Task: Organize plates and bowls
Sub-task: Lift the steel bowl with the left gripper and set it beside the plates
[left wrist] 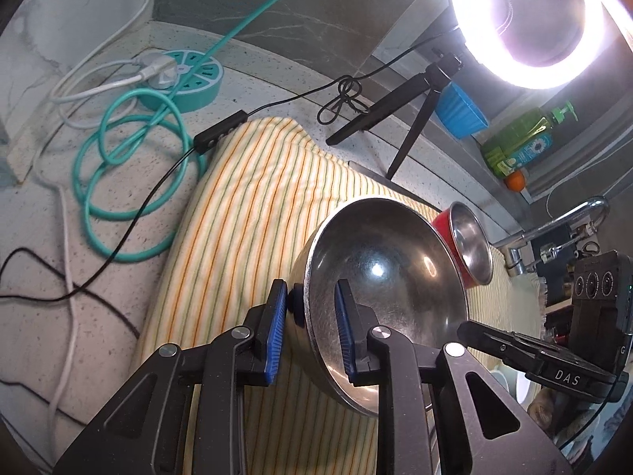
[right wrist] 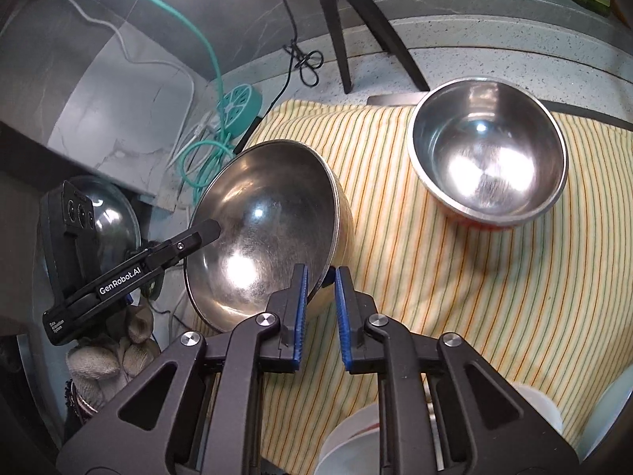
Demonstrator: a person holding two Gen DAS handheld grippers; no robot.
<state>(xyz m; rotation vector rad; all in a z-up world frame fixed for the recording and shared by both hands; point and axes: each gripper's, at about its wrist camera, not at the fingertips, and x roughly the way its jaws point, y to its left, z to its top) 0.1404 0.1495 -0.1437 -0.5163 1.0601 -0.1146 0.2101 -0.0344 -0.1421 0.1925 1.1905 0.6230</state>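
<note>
Over the striped cloth (right wrist: 455, 297) on the speckled counter (left wrist: 118, 206), we clamp our left gripper (left wrist: 309, 328) and right gripper (right wrist: 321, 308) on opposite rims of the large steel bowl (right wrist: 269, 233), tilting it for carrying, beyond it the red-sided bowl (right wrist: 488, 150).

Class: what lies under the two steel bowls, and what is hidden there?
A striped cloth lies under the large steel bowl and the red-sided bowl. The counter beneath the cloth is covered.

Speckled countertop (left wrist: 118, 182) carries striped cloth (left wrist: 245, 213), teal cable coil (left wrist: 130, 182), round teal socket (left wrist: 186, 79), tripod (left wrist: 399, 118).
</note>
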